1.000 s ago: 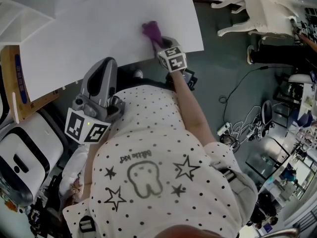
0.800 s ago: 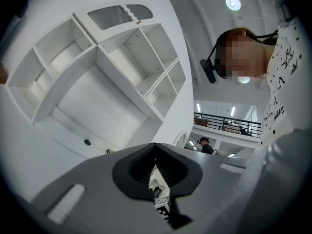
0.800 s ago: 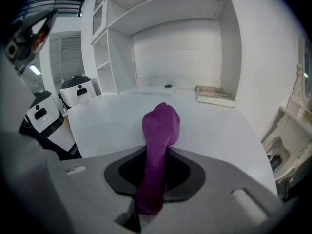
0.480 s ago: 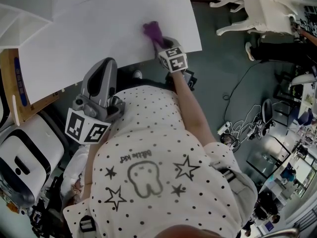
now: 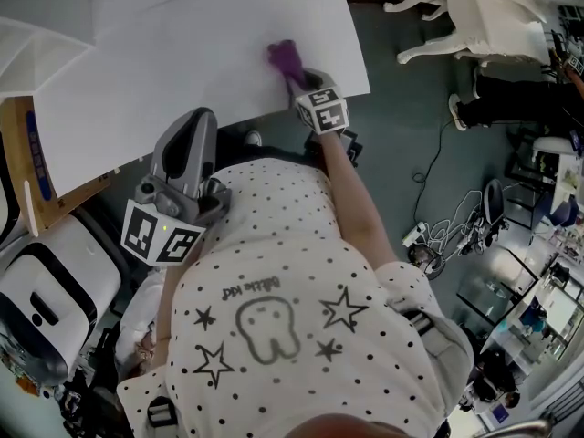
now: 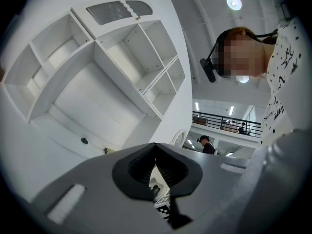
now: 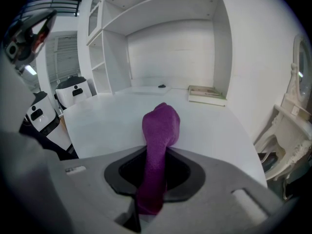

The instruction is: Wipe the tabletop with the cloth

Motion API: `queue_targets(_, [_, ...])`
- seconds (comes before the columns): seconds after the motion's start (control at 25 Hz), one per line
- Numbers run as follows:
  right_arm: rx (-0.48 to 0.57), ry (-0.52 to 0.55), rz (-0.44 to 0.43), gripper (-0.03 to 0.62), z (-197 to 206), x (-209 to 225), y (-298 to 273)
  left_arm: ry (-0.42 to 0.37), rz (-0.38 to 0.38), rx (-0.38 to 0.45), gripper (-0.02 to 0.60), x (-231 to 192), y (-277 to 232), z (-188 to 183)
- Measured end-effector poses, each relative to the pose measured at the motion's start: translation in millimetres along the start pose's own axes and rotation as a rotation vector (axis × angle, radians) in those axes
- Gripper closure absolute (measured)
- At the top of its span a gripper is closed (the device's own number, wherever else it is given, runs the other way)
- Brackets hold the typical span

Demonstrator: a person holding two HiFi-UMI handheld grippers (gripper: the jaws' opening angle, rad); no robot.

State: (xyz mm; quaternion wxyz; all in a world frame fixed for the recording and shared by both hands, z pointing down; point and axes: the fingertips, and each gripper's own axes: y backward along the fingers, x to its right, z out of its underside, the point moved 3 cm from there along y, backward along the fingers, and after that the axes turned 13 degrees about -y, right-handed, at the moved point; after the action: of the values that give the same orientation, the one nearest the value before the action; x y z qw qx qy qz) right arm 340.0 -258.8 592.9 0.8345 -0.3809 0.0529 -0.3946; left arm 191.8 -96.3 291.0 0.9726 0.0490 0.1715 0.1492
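1. I'm looking steeply down from the head camera, over the person's shirt (image 5: 274, 318), onto the white tabletop (image 5: 182, 62) and purple cloth (image 5: 284, 57).
2. The left gripper (image 6: 156, 152) camera is pointing up at the white shelf unit (image 6: 97, 72) and ceiling (image 6: 209, 13).
3. The right gripper (image 7: 155, 174) camera is sitting low, close behind the purple cloth, sharing it and the white tabletop with the head view, and the white shelf unit with the left gripper view.

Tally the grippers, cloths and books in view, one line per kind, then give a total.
Grippers: 2, the left gripper and the right gripper
Cloths: 1, the purple cloth
Books: 1, the book
Total: 4
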Motion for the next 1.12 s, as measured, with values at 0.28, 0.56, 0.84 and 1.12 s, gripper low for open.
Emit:
queue_targets(0.28, [0.003, -0.01, 0.018, 0.519, 1.1, 11.4, 4.0, 0.003, -0.003, 0.001, 0.586, -1.2, 0.7, -0.1])
queue_targets(0.56, [0.004, -0.012, 0.037, 0.519, 0.7, 37.9, 11.8, 0.0, -0.008, 0.0, 0.586, -1.5, -4.4, -0.8])
queue_targets(0.84, [-0.003, -0.034, 0.104, 0.517, 0.7, 79.3, 28.8, -0.004, -0.021, -0.009, 0.586, -2.6, -4.4, -1.1])
queue_targets(1.12, [0.024, -0.06, 0.166, 0.514, 2.8, 128.4, 42.8, -0.017, -0.056, -0.024, 0.586, -6.0, 0.8, -1.2])
